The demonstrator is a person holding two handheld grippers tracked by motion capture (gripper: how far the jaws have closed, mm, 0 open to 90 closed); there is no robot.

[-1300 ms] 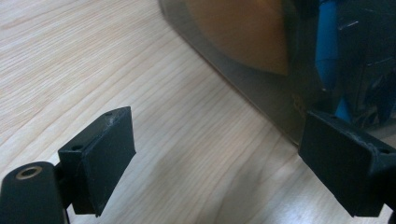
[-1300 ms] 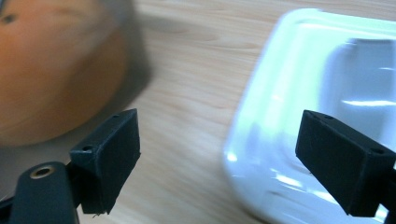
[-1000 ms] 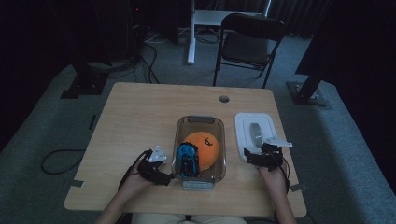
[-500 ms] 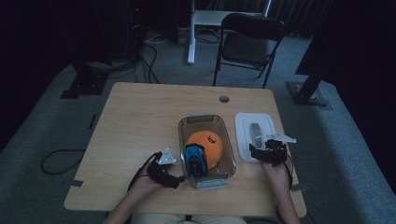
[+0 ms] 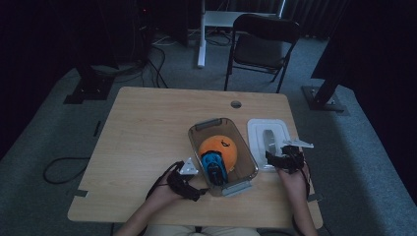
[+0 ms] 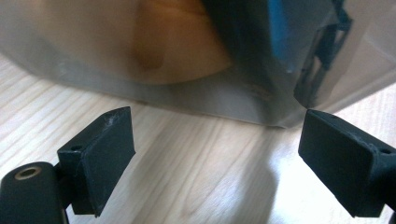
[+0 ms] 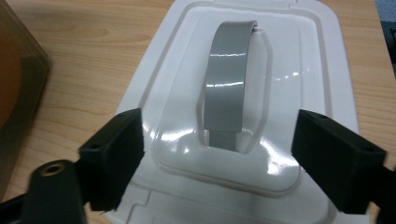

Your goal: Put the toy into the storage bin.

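I see a wooden table (image 5: 147,128) across the middle of the high view. Right of centre sits a clear bin (image 5: 222,155) holding an orange ball (image 5: 219,149) and a blue toy (image 5: 213,164). Just right of the bin lies its white lid (image 5: 265,132), flat, its grey handle (image 7: 227,95) arching up.

My left gripper (image 5: 189,183), lower centre, has its jaws apart, empty, close against the bin's near wall. My right gripper (image 5: 281,161), lower right, hangs over the lid's near end; its jaws have just been closing but are apart, straddling the handle without touching.

I judge the step is grasping the lid. I'd centre on the handle, lower squarely, then clamp.
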